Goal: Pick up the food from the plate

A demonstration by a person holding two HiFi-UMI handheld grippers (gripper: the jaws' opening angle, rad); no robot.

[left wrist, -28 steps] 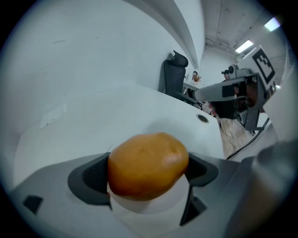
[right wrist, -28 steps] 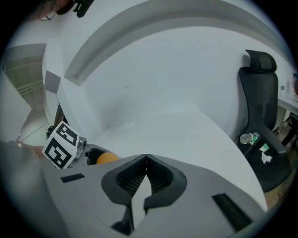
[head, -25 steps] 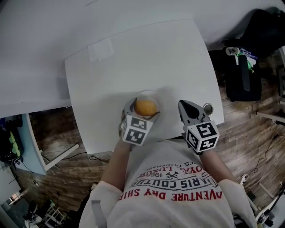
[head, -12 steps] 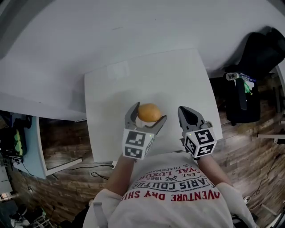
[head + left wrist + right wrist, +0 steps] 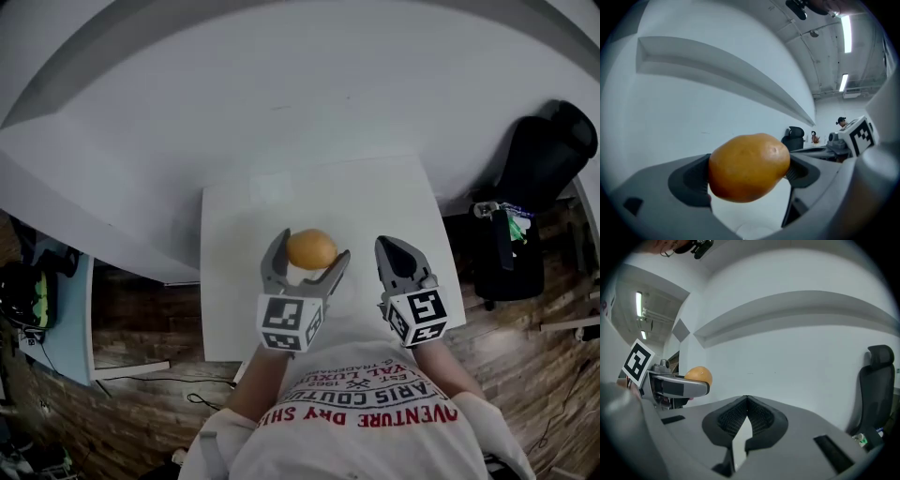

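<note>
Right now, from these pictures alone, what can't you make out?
- Plate: head view, not distinguishable; perhaps under the left gripper and the food it grips, or lost against the white table.
- Food's kind: orange-brown and rounded; no more can be told.
- Most of the food: right gripper view, hidden behind the left gripper's jaw.
- Small green-and-white items at right: head view, too small to identify.

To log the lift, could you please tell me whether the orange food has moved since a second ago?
Yes. The orange food, in the left tool, has risen off the white table.
</note>
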